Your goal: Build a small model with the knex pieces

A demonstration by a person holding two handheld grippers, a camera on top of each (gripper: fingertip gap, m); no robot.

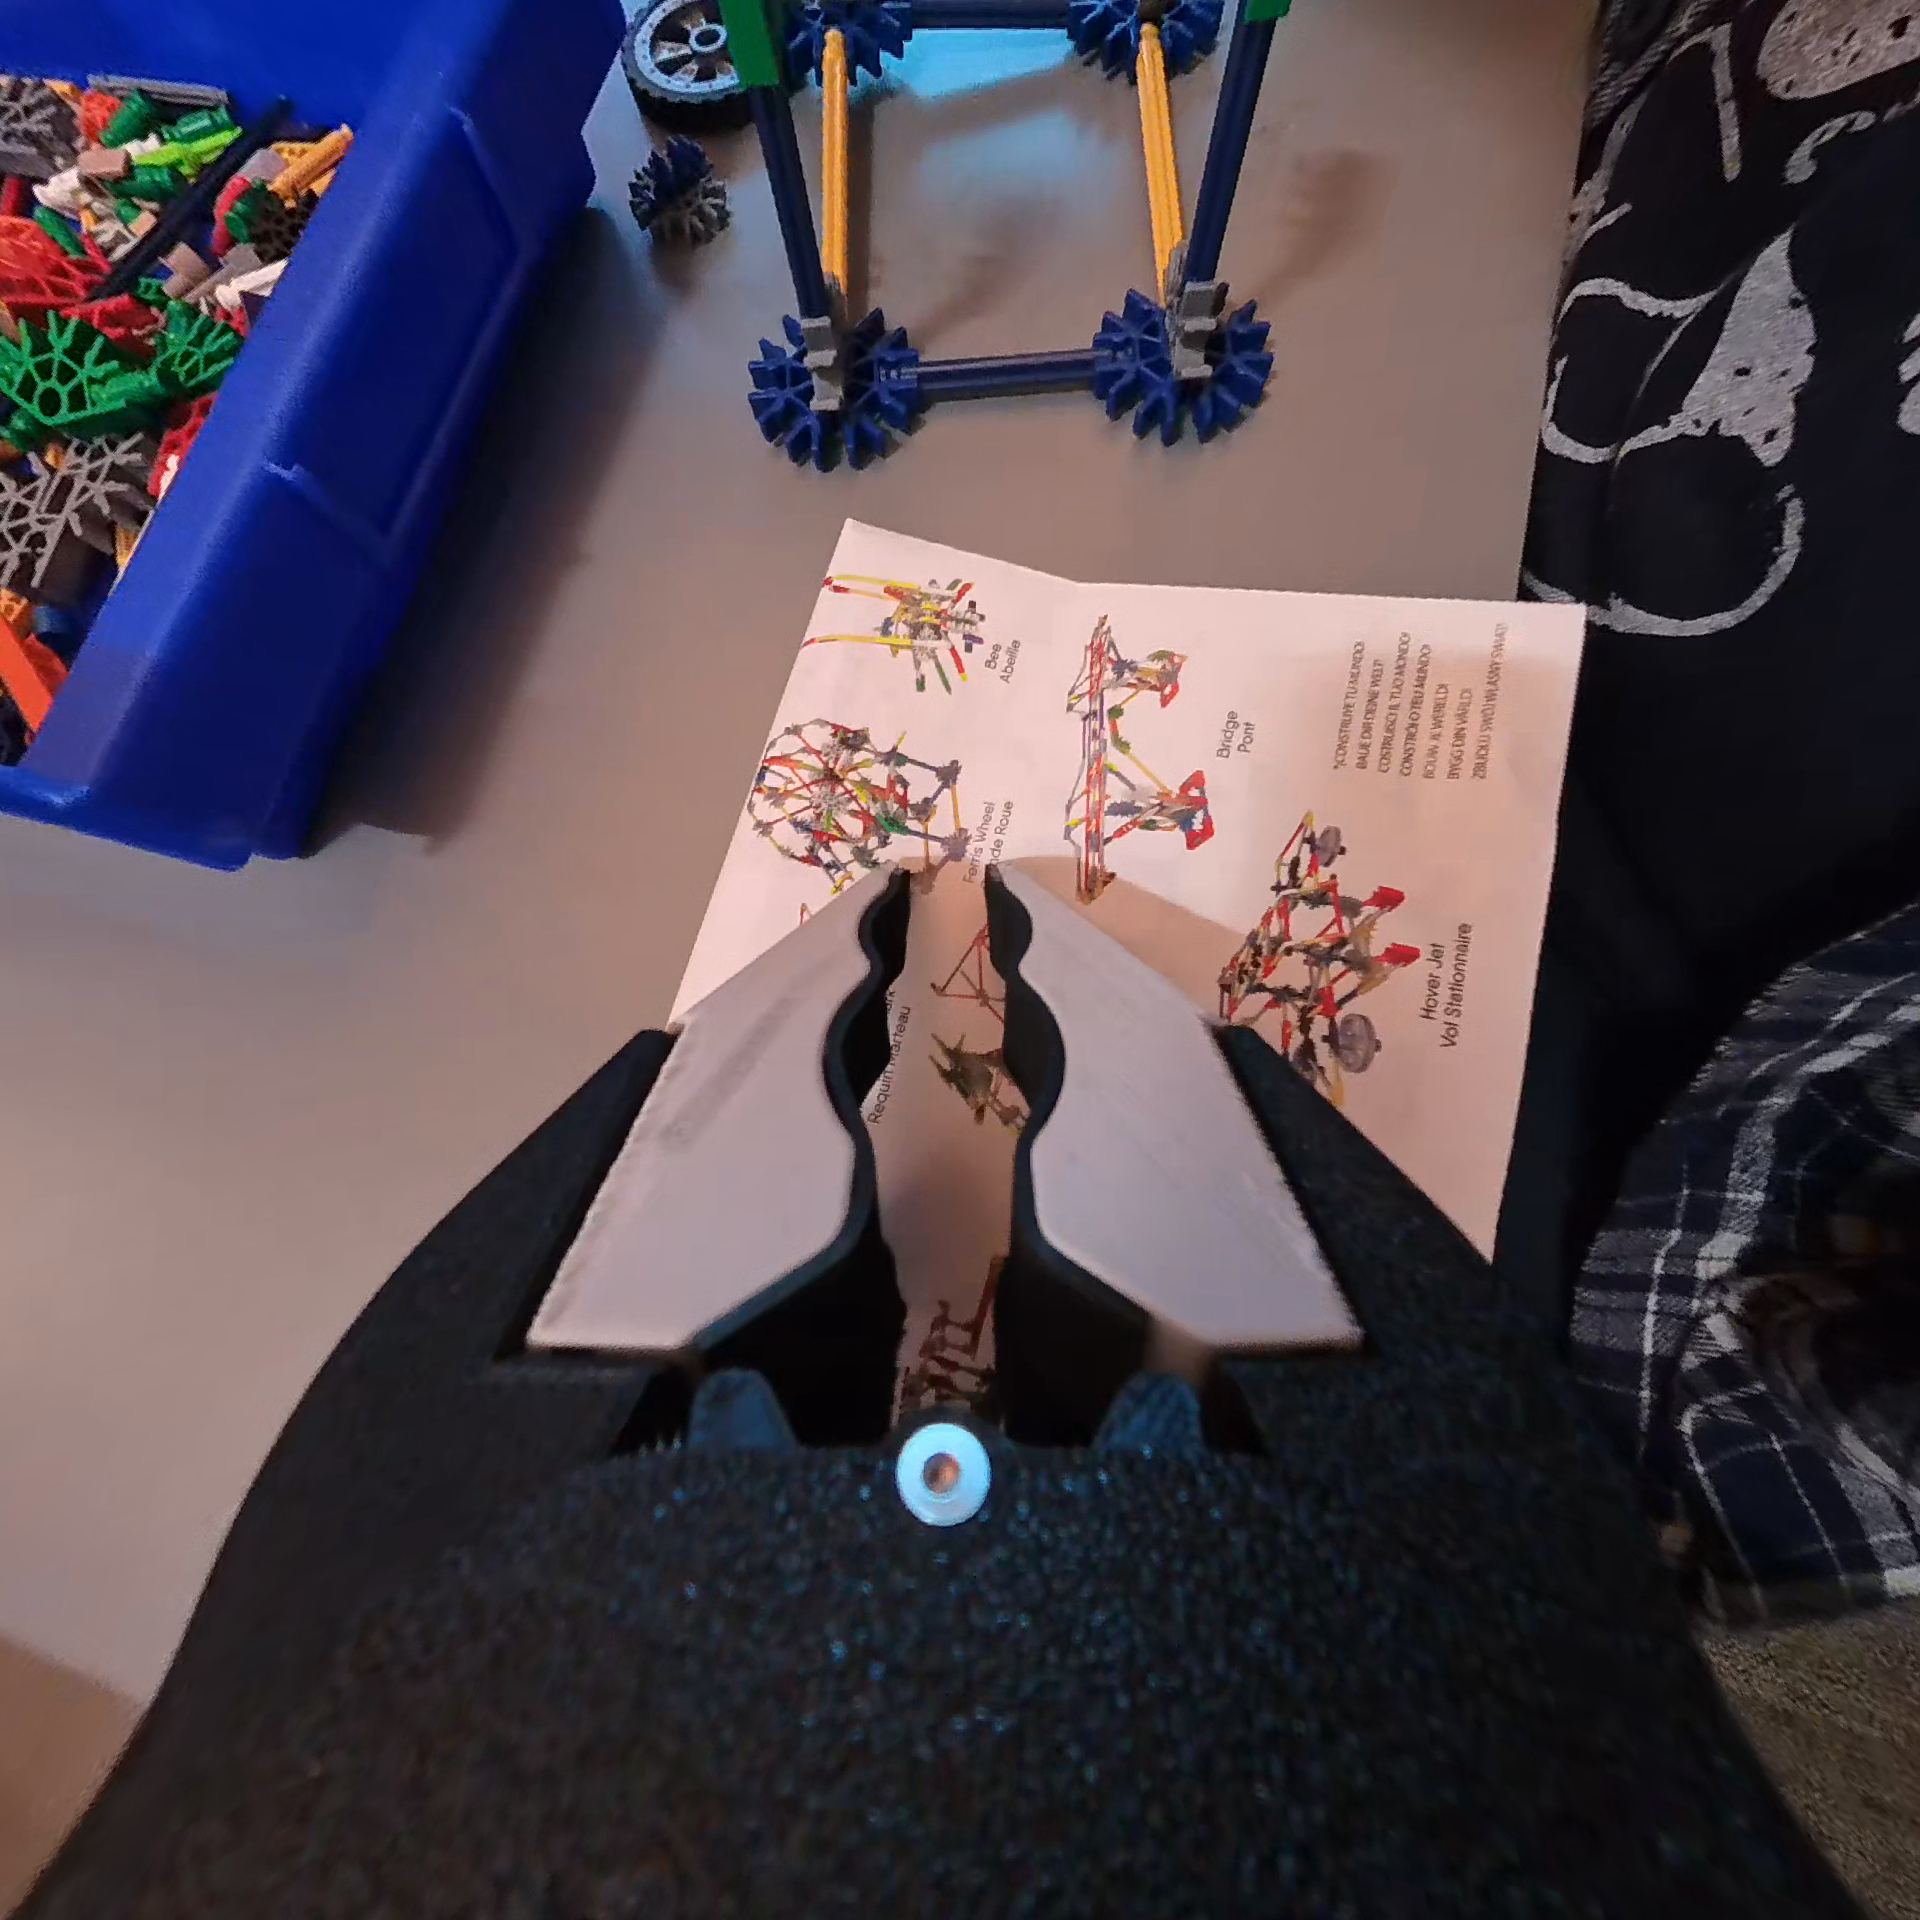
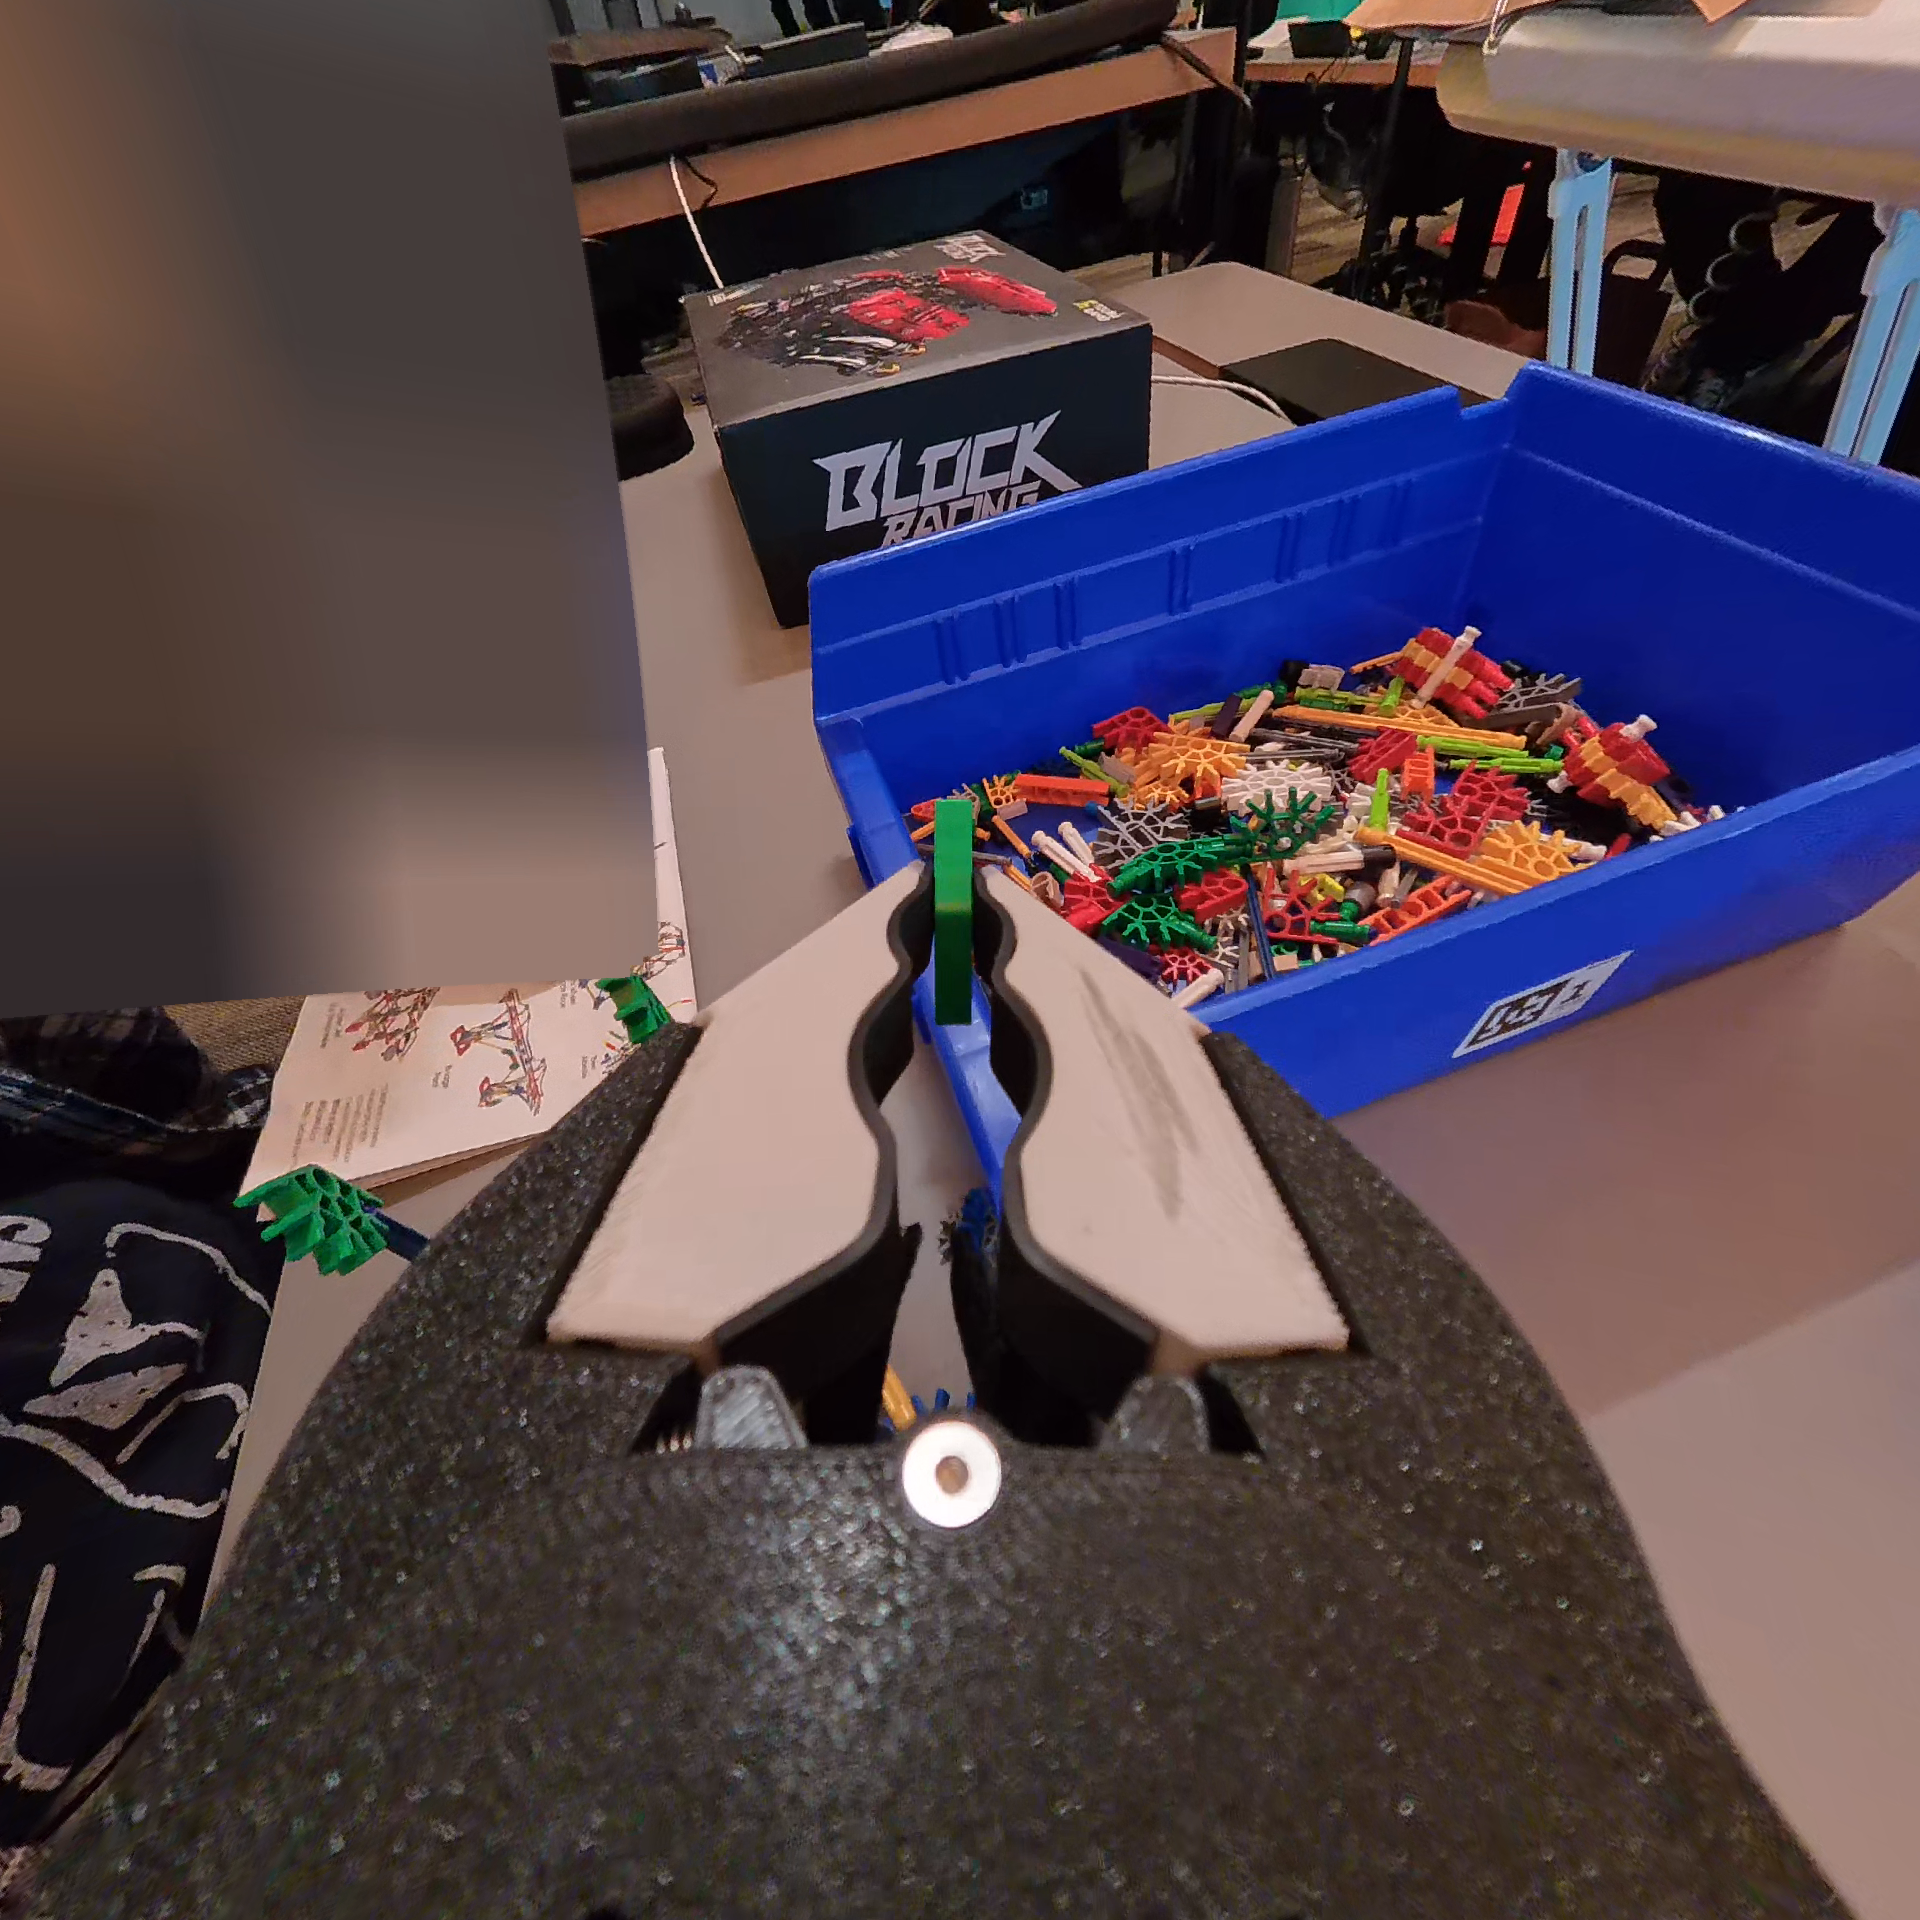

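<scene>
Two grippers over a grey counter (image 1: 312, 1039). Far left, blue bin (image 1: 343, 499) heaped with mixed construction pieces. Just right of it, loose dark connector (image 1: 681, 192) and a blue-and-yellow rod frame (image 1: 1003, 369). Left gripper (image 1: 948, 878) hovering above the instruction leaflet (image 1: 1299, 748), slightly parted, nothing between the tips. Right gripper (image 2: 954, 883) pinching a flat green piece (image 2: 953, 904) upright at the bin's near corner. Dark printed box (image 2: 925, 416) behind the bin.
</scene>
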